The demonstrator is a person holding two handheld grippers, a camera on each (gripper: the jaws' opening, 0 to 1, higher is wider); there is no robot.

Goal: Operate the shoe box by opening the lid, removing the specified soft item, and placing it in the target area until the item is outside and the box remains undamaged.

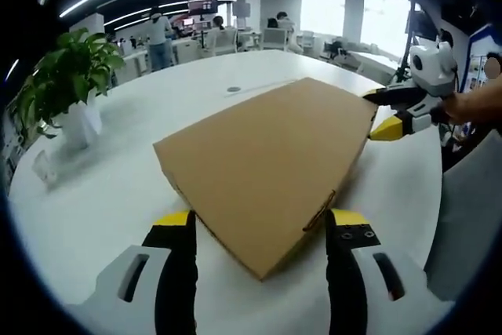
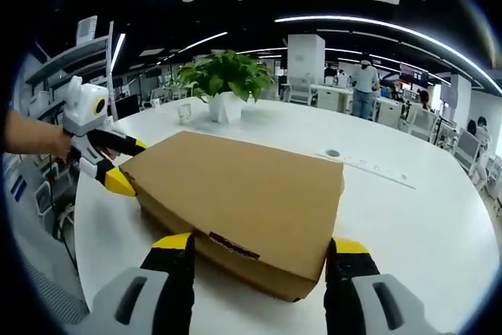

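both my claws gape, left claw (image 1: 261, 233) and right claw (image 2: 260, 255), straddling opposite corners of closed shoe box (image 1: 271, 158), lying flat lengthwise between them on counter (image 1: 110, 186).

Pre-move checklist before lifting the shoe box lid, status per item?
1. Lid closed and flat on the shoe box: ok.
2. Left gripper open, jaws either side of a box corner: ok.
3. Right gripper open, straddling the opposite corner by the front tab: ok.
4. Contact between jaws and cardboard: cannot tell.
5. Box undamaged, no visible dents or tears: ok.
6. Free white table surface for placing the item, potted plant set well away from the box: ok.
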